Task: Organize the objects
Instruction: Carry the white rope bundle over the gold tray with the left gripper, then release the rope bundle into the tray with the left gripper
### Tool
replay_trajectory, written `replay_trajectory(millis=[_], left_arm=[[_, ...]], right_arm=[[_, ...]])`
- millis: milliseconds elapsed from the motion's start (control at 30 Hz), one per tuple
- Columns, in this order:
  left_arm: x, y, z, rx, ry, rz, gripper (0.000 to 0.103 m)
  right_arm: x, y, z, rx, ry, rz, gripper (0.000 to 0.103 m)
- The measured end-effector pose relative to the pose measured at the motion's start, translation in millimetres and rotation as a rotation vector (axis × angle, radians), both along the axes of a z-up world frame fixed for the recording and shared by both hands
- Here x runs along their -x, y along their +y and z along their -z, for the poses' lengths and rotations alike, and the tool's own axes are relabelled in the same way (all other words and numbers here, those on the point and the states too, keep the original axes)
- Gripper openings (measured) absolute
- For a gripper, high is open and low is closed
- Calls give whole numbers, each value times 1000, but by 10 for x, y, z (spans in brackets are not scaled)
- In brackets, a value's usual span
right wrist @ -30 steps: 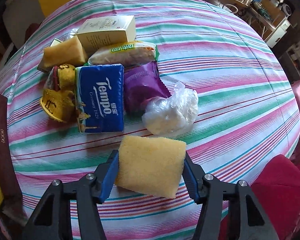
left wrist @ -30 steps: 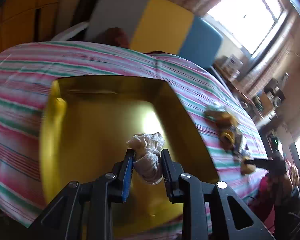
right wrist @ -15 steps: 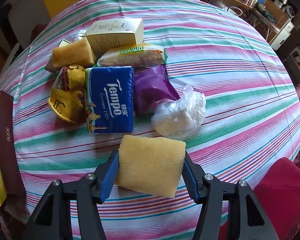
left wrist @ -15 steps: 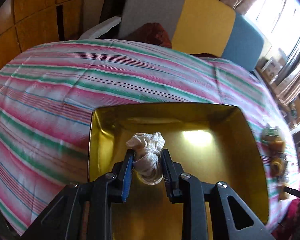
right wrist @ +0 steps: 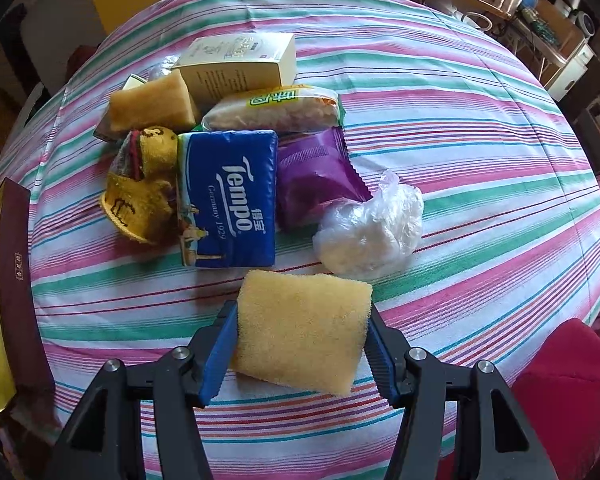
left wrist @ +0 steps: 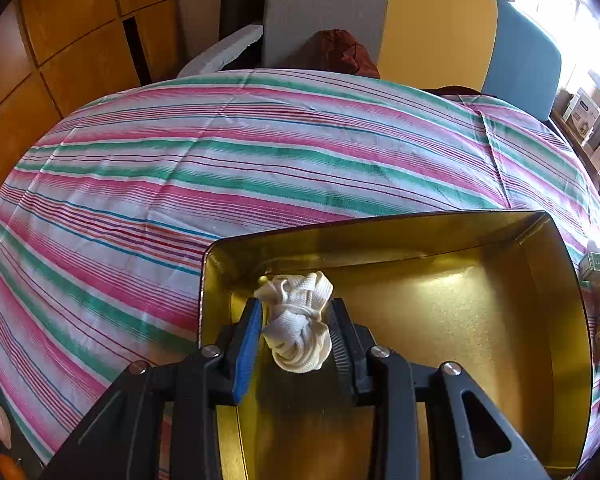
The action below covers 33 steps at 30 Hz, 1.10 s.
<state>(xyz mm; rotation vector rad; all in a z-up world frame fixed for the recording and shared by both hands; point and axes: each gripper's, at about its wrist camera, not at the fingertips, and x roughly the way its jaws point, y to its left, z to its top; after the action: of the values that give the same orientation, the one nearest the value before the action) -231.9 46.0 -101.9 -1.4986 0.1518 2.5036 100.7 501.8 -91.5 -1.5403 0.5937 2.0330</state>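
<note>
Left claw (left wrist: 296,320) is clamped on a knotted bundle of white cord (left wrist: 298,322). The bundle sits between both pads, its top poking out past the fingertips and its bottom hanging between the fingers. The claw holds it over the near-left corner of the gold-lined box (left wrist: 556,280); can't tell whether the cord touches the box floor. Rest of the visible box interior is bare gold. The box sits on the counter, on the striped tablecloth (left wrist: 220,160).

Right claw (right wrist: 300,344) is gripping a yellow sponge (right wrist: 302,336) by its two side edges. The sponge fills the whole gap and sticks out forward past the tips, held above the cloth.

Pile just ahead of the right claw, all on the counter:
- blue Tempo tissue pack (right wrist: 228,196), nearest the sponge
- crumpled clear plastic bag (right wrist: 370,228), right of the tissue pack, near the sponge's far-right corner
- purple snack pouch (right wrist: 312,180), between tissue pack and bag, touching both
- yellow cloth item (right wrist: 140,196), left of the tissue pack
- second yellow sponge (right wrist: 152,104), behind it
- wrapped snack bar with a green label (right wrist: 272,110)
- cream carton (right wrist: 240,62), at the back

Dark outer wall of the box (right wrist: 18,272) shows at the far left edge of the right wrist view, well apart from the pile.
</note>
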Motion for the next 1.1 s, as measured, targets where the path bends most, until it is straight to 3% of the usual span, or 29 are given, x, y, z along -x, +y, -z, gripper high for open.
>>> replay_trajectory(millis=[200,300,633,800,1100], left_arm=[[-290,-81,-290,-30,73,6,40],[-594,-239,-492,-100,119,-9,40],[-1571,-379,-717,-156,189,13,40],[-1774,-335,-768,-155,209,25,40],[-1919,-276,-742,-141,207,35,40]], right_arm=[[-21,-5,-35,-2,3,2,60],[-32,-4,-64,0,16,0,60],[15,-197,-214,-6,154,-85,59],[156,-285,-61,-57,144,-129,59],[51,-407,-284,-115,220,-134,59]])
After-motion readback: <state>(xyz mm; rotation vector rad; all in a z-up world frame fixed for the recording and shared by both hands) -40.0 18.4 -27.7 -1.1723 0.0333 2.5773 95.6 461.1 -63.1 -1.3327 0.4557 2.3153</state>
